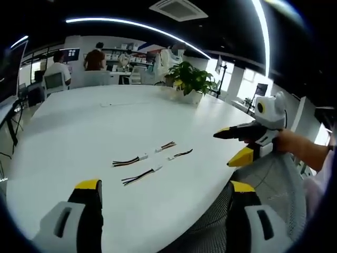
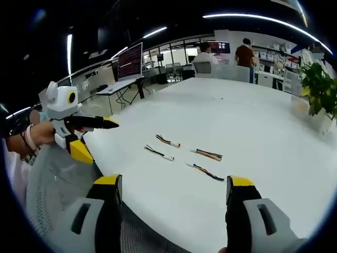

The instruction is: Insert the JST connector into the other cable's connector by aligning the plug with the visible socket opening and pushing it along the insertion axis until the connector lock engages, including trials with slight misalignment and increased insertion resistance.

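Both my left tool (image 1: 164,203) and right tool (image 2: 174,203) hang released above the white surface (image 1: 79,132), where four short, light, floppy wire pigtails (image 1: 138,176) lie; I judge their stiff white connector housings (image 1: 142,157) the grasp point.

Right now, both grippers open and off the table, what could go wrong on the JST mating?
1. Four short cable pieces lie loose and close together on the white table; grabbing a non-matching pair seems likely.
2. The connectors are tiny against the wide-open right gripper and left gripper, so a pinch may skew the plug.
3. A mesh chair back sits at the table edge and could snag an approach.
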The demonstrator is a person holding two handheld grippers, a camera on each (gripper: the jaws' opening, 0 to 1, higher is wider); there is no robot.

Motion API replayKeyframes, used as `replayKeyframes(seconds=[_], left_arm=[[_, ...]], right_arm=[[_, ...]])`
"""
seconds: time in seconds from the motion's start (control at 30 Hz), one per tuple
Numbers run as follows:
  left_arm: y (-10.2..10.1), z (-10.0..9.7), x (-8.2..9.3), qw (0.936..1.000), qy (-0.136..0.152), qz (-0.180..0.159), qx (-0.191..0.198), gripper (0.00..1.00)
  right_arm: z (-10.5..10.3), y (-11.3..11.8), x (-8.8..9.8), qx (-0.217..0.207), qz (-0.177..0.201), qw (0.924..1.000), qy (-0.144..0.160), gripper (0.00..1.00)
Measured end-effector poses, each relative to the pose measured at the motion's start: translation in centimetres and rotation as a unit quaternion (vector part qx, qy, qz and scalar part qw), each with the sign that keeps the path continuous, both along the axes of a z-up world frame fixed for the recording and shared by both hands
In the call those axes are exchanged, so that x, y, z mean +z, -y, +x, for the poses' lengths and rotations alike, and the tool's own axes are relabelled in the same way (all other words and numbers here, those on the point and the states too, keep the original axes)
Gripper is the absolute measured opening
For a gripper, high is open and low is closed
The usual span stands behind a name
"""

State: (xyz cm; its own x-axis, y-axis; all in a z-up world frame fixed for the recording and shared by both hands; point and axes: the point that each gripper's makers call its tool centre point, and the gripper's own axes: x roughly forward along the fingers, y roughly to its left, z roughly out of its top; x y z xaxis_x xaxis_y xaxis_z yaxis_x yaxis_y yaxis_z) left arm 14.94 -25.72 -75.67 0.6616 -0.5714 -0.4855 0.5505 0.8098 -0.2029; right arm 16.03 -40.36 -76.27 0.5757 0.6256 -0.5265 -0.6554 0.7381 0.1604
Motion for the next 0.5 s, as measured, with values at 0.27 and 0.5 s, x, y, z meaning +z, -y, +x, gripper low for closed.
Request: replayKeyframes(seconds=[0.27,0.5], left_arm=[[-0.15,0.23,0.2,1.0,0.002,-0.006,0.005,0.98],[-0.43,0.59,0.34,0.9996,-0.002,-0.023,0.014,0.98]], right_arm=[[0.1,-0.03,-0.09,-0.002,0.004,1.0,-0.006,0.8],[-0.05,-0.18,-0.33,0.002,0.004,0.9999,-0.013,0.8]])
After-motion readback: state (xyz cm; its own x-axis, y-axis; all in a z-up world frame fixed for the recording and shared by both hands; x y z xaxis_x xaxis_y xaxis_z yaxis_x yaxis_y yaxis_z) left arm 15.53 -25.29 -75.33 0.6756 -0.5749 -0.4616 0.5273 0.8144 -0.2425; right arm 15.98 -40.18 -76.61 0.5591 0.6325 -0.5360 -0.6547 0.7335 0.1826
